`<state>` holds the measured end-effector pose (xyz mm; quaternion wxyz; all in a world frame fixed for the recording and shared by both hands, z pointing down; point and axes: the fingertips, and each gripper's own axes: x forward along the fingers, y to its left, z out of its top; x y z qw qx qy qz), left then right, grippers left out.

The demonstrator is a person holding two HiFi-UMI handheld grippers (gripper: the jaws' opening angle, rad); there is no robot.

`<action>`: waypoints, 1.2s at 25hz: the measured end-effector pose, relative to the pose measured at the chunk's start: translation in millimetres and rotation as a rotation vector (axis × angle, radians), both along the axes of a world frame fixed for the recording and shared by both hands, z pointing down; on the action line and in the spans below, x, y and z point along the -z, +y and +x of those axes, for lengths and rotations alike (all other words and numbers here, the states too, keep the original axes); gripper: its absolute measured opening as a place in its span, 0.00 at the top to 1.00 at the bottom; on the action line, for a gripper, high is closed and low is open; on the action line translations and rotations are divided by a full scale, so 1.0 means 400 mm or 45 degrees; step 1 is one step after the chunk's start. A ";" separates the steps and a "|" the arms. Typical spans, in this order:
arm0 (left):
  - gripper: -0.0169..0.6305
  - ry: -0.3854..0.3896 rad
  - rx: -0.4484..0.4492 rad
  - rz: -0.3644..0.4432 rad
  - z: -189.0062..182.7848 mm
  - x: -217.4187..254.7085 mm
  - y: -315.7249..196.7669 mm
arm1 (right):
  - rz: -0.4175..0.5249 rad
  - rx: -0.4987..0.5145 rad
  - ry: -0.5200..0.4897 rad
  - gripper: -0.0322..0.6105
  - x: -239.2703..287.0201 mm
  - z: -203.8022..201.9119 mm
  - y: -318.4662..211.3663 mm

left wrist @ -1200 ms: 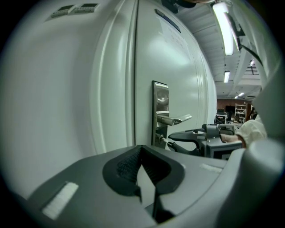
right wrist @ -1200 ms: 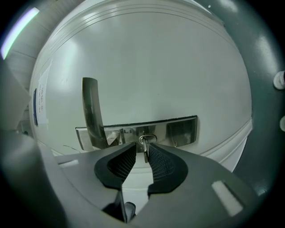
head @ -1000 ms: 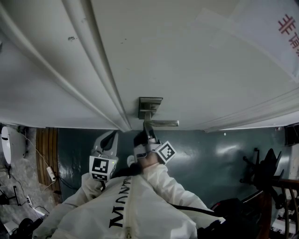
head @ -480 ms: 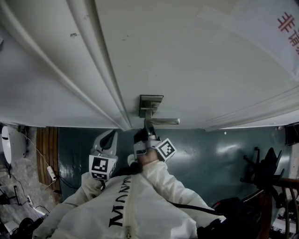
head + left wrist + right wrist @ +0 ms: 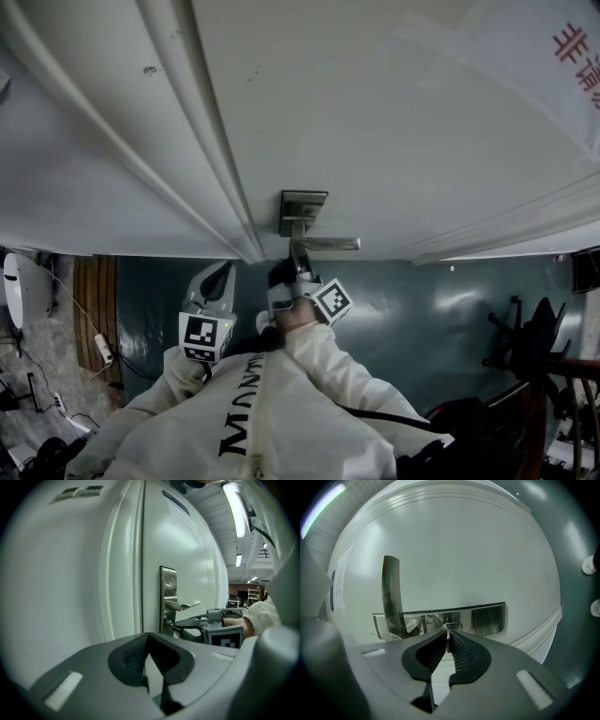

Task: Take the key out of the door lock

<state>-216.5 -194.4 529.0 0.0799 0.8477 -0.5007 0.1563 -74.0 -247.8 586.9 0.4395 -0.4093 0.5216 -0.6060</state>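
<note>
– Teal floor (image 5: 450, 300) spreads below us, and the white door (image 5: 375, 141) fills the rest. What does the lock plate (image 5: 483, 618) hold?

– The key (image 5: 448, 631), seated in its keyhole just below the lever handle (image 5: 183, 605).

– We can't see the keyhole itself (our tongs cover it), and from the head view the key is hidden too.

– Our right gripper (image 5: 448, 638) pinches the key's bow between its tips; those jaws have just been closing onto it, then eased a touch. Our left gripper (image 5: 149, 637) hangs off to the key's left, tips pressed together on nothing.
</note>
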 end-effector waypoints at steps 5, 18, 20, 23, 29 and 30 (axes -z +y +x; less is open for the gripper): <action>0.97 -0.004 -0.009 -0.011 0.003 -0.005 0.007 | 0.003 -0.011 -0.006 0.91 0.000 0.000 0.002; 0.97 -0.004 -0.009 0.007 0.003 0.007 0.014 | -0.003 -0.010 0.000 0.92 0.000 0.000 0.010; 0.97 -0.008 -0.012 0.008 0.004 0.007 0.016 | -0.005 -0.008 0.006 0.92 0.000 0.001 0.011; 0.97 -0.012 -0.011 0.010 0.002 0.009 0.019 | -0.009 -0.005 0.013 0.92 -0.002 0.002 0.013; 0.97 -0.004 -0.010 0.009 0.000 0.007 0.027 | 0.010 0.005 -0.004 0.92 0.010 -0.001 0.071; 0.97 -0.002 -0.012 0.012 0.002 0.006 0.026 | 0.013 0.013 0.000 0.92 0.011 0.002 0.082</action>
